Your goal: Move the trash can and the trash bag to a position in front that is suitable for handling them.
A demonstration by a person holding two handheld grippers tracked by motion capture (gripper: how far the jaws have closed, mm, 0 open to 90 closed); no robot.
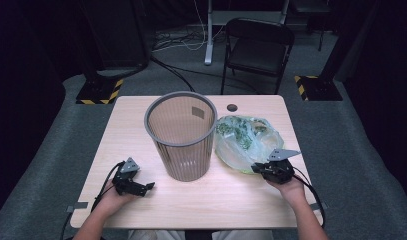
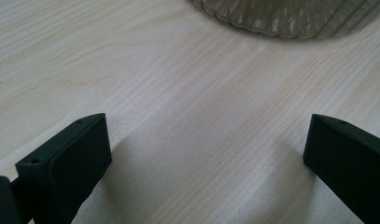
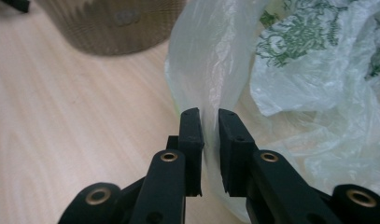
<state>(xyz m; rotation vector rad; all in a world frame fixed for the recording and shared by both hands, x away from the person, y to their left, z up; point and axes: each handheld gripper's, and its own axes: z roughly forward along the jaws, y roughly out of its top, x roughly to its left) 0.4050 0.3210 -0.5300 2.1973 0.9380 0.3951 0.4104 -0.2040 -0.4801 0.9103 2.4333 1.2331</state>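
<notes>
Pinching a fold of the thin plastic bag [image 3: 290, 70] between its nearly closed jaws, the right gripper [image 3: 210, 122] sits at the bag's near edge (green print shows through). That bag lies on the bench [image 1: 226, 200] just beside the ribbed bin [image 1: 181, 135]. The left gripper [image 2: 206, 154] rests spread wide, holding nothing.

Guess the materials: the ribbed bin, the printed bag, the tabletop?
Grey ribbed translucent bin: likely moulded plastic, since light passes through its fluted wall. Thin clear green-printed bag: plastic film, crinkled and glossy. Pale table: wood-look top with matte grain lines, possibly laminate.
</notes>
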